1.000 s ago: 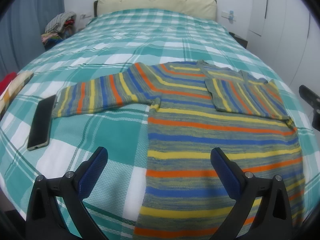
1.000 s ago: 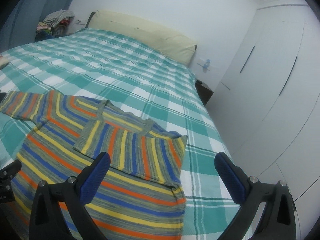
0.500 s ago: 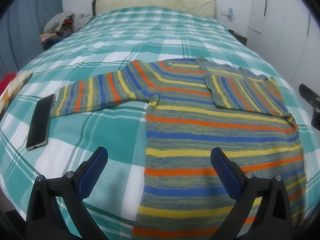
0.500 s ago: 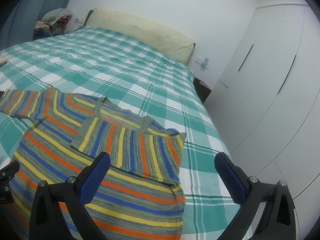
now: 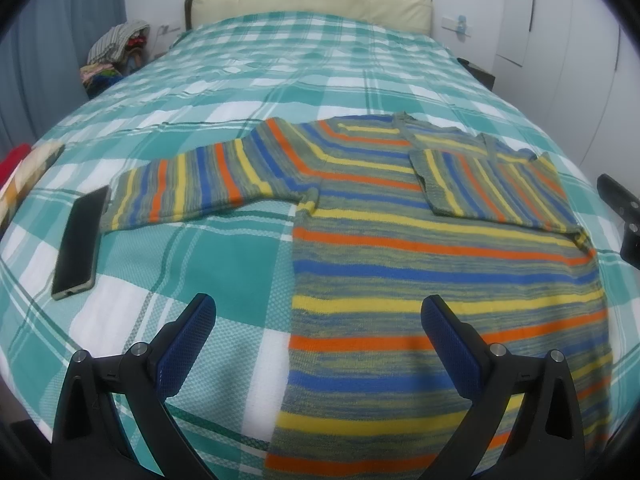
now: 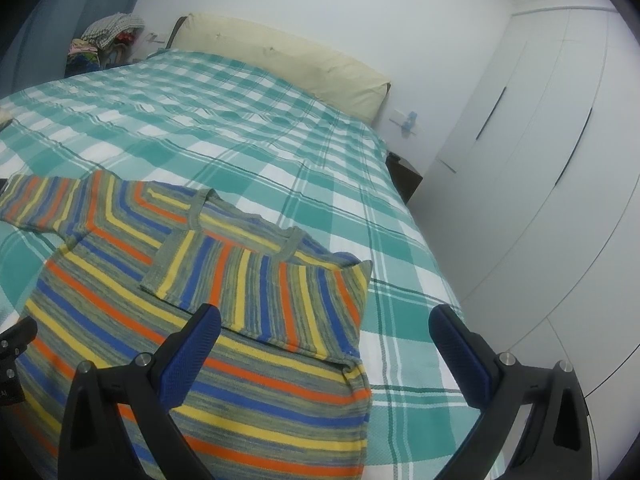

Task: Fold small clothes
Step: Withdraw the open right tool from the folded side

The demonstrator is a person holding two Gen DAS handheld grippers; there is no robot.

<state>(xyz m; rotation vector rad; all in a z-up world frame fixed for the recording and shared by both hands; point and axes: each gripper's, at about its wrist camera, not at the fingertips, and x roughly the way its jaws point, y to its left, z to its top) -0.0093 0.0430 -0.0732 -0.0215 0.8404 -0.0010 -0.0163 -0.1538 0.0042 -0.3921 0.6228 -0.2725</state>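
A small striped sweater [image 5: 436, 264] in yellow, orange, blue and grey lies flat on the bed. Its left sleeve [image 5: 200, 188] stretches out sideways. Its right sleeve [image 5: 492, 188] is folded in over the chest. My left gripper [image 5: 318, 330] is open and empty, above the sweater's lower left edge. In the right wrist view the sweater [image 6: 168, 336] fills the lower left, with the folded sleeve [image 6: 264, 292] on top. My right gripper [image 6: 324, 340] is open and empty, above the sweater's right edge.
The bed has a teal and white checked cover [image 5: 280, 64] and a cream pillow [image 5: 312, 0]. A black phone [image 5: 80, 236] lies left of the outstretched sleeve. A clothes pile [image 5: 116, 52] sits at the far left. White wardrobe doors [image 6: 540, 152] stand right of the bed.
Both views have drifted slightly, with the sweater sitting a little lower in the right wrist view. The sweater has not changed shape, and both grippers stay open.
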